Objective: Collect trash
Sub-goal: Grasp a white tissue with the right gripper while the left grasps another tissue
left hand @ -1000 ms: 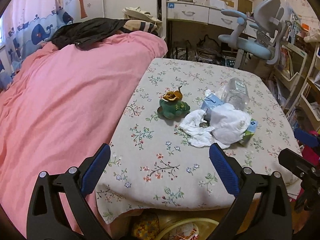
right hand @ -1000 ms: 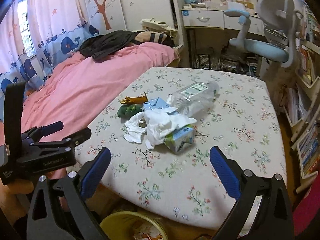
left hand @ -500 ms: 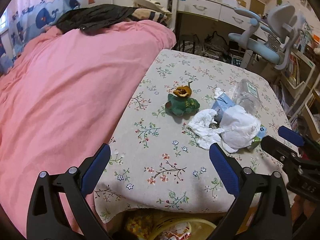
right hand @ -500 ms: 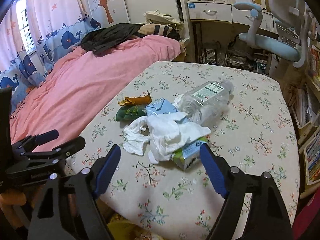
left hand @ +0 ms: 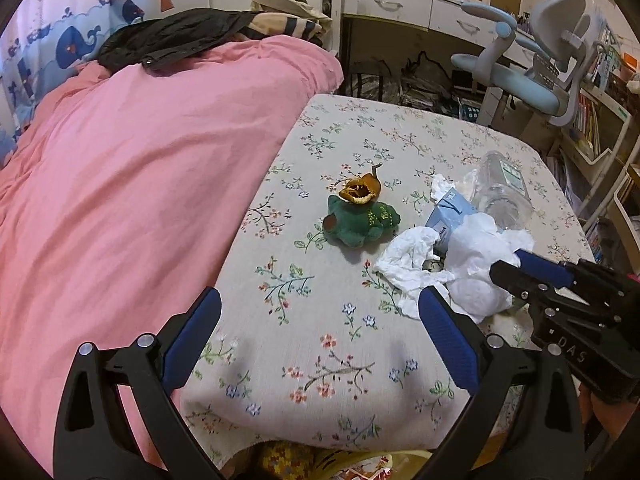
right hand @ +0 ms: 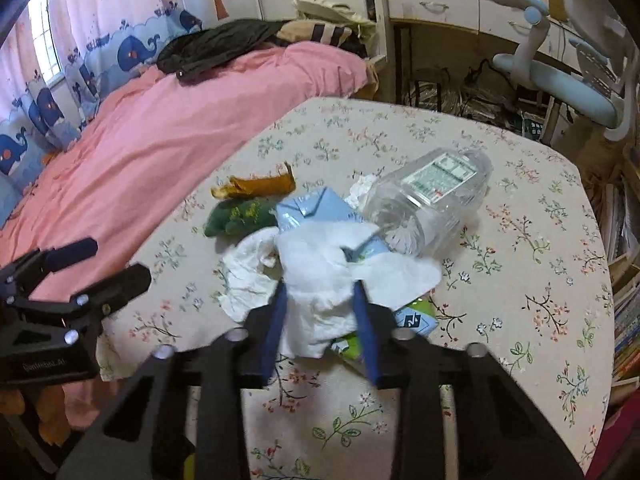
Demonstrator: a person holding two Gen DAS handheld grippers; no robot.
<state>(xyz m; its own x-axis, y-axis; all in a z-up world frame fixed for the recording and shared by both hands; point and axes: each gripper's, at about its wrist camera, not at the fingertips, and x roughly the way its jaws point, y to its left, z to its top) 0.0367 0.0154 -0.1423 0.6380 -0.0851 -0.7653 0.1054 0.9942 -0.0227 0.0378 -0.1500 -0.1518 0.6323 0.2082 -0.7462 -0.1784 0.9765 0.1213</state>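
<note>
On the floral tablecloth point(left hand: 320, 344) lies a heap of trash: a large white tissue point(right hand: 320, 264), a second crumpled tissue point(right hand: 248, 276), a clear plastic bottle point(right hand: 432, 196) on its side, a light blue carton point(right hand: 312, 208) and a green carton point(right hand: 414, 318). My right gripper point(right hand: 319, 292) is closing, its blue pads pinching the near end of the large tissue point(left hand: 476, 256). An orange peel point(left hand: 360, 192) rests on a green plush toy point(left hand: 360, 220). My left gripper point(left hand: 320, 296) hangs open above the table's near edge, nothing between its fingers.
A bed with a pink cover point(left hand: 140, 180) runs along the table's left side. A yellow bin point(left hand: 360, 468) with scraps shows under the near table edge. A blue-grey desk chair point(left hand: 520, 72) and bookshelves point(left hand: 592, 128) stand behind and to the right.
Both grippers have moved forward over the table and slightly down. The right gripper's jaws went from wide open to closed around the large white tissue. The left stayed open.
</note>
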